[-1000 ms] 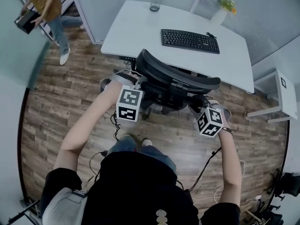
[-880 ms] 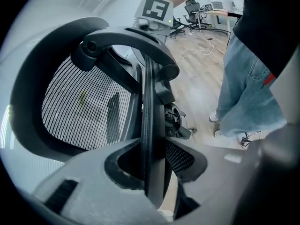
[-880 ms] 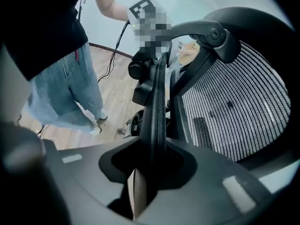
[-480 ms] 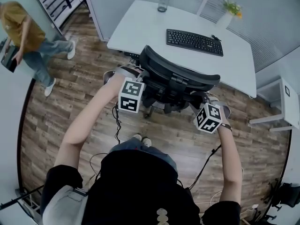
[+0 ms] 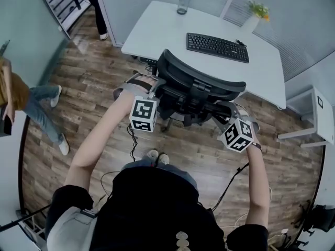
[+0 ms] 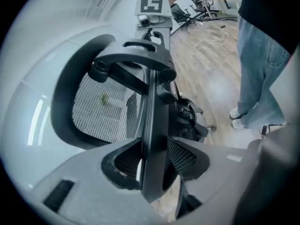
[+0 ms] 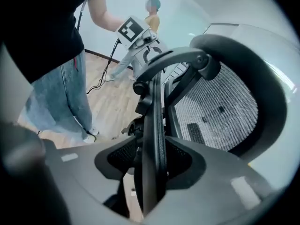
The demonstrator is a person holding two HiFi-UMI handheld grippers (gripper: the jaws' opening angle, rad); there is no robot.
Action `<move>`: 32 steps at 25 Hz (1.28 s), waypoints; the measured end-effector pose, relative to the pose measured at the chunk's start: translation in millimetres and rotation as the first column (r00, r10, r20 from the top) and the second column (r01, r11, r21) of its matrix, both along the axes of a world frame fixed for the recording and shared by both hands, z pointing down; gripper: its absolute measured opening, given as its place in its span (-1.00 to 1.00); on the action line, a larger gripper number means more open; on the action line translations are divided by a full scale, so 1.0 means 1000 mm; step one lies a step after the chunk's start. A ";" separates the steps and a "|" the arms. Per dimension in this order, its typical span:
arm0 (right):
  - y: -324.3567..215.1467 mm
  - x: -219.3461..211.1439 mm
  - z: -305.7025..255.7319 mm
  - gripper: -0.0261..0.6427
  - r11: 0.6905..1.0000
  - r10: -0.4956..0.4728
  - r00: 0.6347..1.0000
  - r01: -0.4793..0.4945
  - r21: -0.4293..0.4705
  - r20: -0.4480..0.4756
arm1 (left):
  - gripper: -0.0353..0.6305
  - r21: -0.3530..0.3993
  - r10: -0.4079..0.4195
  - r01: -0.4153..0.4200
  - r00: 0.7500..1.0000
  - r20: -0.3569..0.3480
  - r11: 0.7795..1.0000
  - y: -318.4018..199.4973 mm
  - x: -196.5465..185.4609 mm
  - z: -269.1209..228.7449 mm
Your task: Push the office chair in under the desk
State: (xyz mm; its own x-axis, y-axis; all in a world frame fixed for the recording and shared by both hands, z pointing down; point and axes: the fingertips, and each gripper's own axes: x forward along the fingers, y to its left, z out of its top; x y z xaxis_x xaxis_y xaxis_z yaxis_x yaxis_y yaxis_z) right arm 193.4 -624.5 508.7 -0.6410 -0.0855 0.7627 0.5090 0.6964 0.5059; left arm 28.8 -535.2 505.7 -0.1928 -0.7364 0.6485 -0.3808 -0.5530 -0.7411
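The office chair [image 5: 201,83] sits with its seat under the tabletop's [image 5: 157,33] near edge and its backrest just short of that edge, so the push looks done. The left gripper [image 5: 148,88] and right gripper [image 5: 232,110] each straddle a back-frame bar [image 6: 152,125]. Their jaws have just been opening, and the pads are off it. Only pulling clear seems left.

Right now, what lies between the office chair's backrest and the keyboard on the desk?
Only a bare strip of white desk top; nothing stands between the backrest and the keyboard. The head view shows it.
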 end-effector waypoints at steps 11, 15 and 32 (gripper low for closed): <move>0.002 0.020 -0.111 -0.65 0.847 0.460 0.684 -0.146 -0.511 0.567 | -0.87 0.476 -0.126 0.366 0.877 -0.463 0.799 0.035 -0.019 -0.087; -0.017 0.037 -0.134 -0.78 0.745 0.642 0.415 -0.138 -0.652 0.645 | -0.87 0.566 0.023 0.538 0.712 -0.702 0.625 0.039 -0.027 -0.126; -0.045 0.092 -0.135 -0.90 0.587 0.803 -0.009 -0.163 -0.793 0.597 | -0.87 0.493 0.159 0.690 0.491 -0.857 0.530 0.036 -0.049 -0.131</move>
